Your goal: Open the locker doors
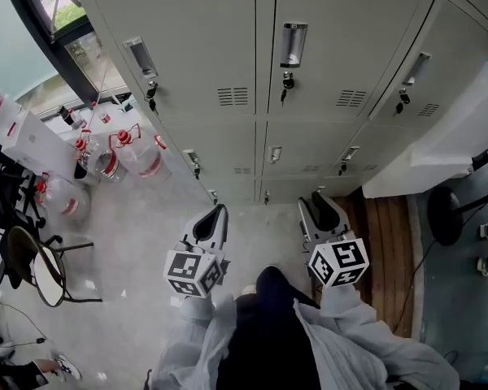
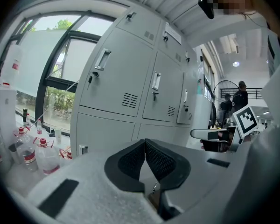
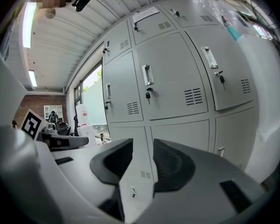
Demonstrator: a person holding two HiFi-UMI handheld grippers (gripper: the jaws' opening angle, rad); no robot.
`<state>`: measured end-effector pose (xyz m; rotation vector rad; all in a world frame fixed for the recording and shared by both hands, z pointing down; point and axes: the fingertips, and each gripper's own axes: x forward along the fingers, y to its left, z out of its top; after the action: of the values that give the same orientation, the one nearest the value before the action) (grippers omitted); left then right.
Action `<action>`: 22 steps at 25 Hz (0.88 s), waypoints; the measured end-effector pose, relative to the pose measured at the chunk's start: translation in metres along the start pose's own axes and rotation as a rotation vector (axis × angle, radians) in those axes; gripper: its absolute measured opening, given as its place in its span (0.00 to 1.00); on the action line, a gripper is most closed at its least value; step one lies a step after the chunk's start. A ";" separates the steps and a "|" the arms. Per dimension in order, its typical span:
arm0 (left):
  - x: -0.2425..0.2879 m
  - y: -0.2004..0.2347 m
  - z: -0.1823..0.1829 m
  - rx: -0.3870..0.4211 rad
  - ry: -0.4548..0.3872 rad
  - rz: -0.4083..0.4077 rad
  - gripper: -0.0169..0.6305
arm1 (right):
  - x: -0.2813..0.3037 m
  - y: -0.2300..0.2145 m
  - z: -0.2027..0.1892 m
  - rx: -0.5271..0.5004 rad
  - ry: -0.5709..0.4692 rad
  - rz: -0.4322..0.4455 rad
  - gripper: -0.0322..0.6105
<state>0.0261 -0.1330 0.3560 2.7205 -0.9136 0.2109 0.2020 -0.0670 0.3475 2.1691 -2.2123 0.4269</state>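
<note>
In the head view, the gray lockers (image 1: 342, 31) stand ahead with every visible door shut. The left gripper (image 1: 220, 209) and right gripper (image 1: 320, 193) are held low in front of them, touching nothing, and water bottles (image 1: 134, 157) sit on the floor at left. In the left gripper view its 2 pads (image 2: 130, 158) press together at the tips with nothing between them, while in the right gripper view the 2 pads (image 3: 171, 164) stand spread and empty, facing the closed doors.
</note>
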 end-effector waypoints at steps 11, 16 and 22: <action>0.058 0.013 0.011 -0.003 -0.006 0.019 0.04 | 0.046 -0.052 0.002 0.007 0.022 0.042 0.23; 0.080 0.023 0.003 0.013 0.019 -0.009 0.04 | 0.067 -0.061 0.001 -0.019 0.008 0.050 0.23; 0.090 0.033 -0.033 0.010 0.036 -0.039 0.04 | 0.088 -0.057 -0.029 -0.028 -0.022 0.063 0.23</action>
<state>0.0756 -0.2005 0.4141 2.7314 -0.8513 0.2563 0.2500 -0.1478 0.4035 2.1048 -2.2892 0.3727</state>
